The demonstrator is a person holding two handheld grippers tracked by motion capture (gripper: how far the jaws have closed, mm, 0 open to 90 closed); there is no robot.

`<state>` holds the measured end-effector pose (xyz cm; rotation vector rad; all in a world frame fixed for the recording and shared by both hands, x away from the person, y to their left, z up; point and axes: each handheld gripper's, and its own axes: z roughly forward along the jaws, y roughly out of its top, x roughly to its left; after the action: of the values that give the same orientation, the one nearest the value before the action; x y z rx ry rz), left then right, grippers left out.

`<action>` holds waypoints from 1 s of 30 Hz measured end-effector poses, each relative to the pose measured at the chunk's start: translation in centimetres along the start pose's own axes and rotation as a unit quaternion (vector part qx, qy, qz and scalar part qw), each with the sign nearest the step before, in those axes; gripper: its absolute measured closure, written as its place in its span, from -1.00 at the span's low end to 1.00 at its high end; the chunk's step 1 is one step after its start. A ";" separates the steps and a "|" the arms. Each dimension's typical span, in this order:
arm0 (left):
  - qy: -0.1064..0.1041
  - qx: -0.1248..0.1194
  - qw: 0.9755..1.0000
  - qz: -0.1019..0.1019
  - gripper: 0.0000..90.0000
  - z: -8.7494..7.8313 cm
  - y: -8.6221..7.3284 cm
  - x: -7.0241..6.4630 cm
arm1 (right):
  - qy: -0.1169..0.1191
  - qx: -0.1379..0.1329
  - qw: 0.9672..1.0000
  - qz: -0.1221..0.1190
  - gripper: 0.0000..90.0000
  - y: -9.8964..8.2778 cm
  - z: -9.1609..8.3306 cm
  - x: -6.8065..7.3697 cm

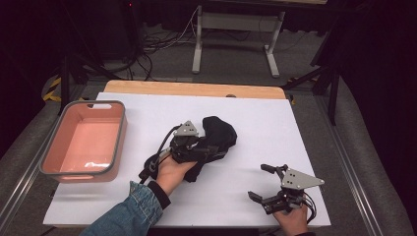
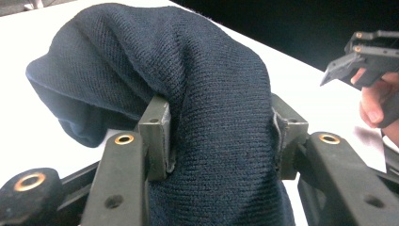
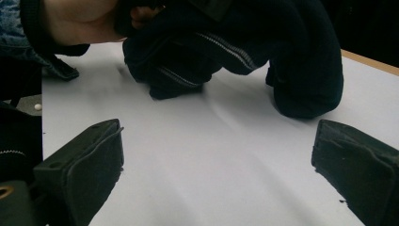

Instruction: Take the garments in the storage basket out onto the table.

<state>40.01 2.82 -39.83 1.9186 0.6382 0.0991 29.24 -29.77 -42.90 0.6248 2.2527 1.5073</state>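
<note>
Writing or brand marks cannot be read on anything here. From the high view, a dark knitted garment (image 1: 216, 135) lies bunched near the middle of the white table cover (image 1: 255, 123), and the left gripper (image 1: 194, 147) holds it from the near side. A pink tub with grey rim (image 1: 81, 172) stands well apart at the left edge. The right gripper (image 1: 265, 184) rests near the front right corner, its jaws spread wide with nothing between. The sleeve of denim (image 1: 133, 211) is cut off at the bottom.

From the left gripper view, the knit ribs are clear: both pads press the dark navy fabric (image 2: 221, 122), which bulges over them, so the grip is closed on it. The right gripper (image 2: 362, 56) shows far off, partly cut by the edge.

From the right gripper view, a zipper line (image 3: 226, 47) on the garment becomes visible. The garment (image 3: 301, 61) touches the table, and the left hand (image 3: 80, 19) is partly cut off at the top.
</note>
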 end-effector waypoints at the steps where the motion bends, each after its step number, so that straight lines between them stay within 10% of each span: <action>1: 0.001 0.001 1.000 0.002 0.15 0.1 -0.1 -0.1 | 0.000 0.000 1.000 0.000 -0.93 0.0 0.0 0.0; 30: -0.054 0.025 0.998 0.030 -0.64 1.6 -0.7 -1.8 | 0.003 0.003 1.000 0.001 -0.92 0.0 0.1 0.0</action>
<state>38.77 0.87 -40.77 1.9778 0.5158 0.0174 29.33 -29.71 -42.97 0.6268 2.2626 1.5054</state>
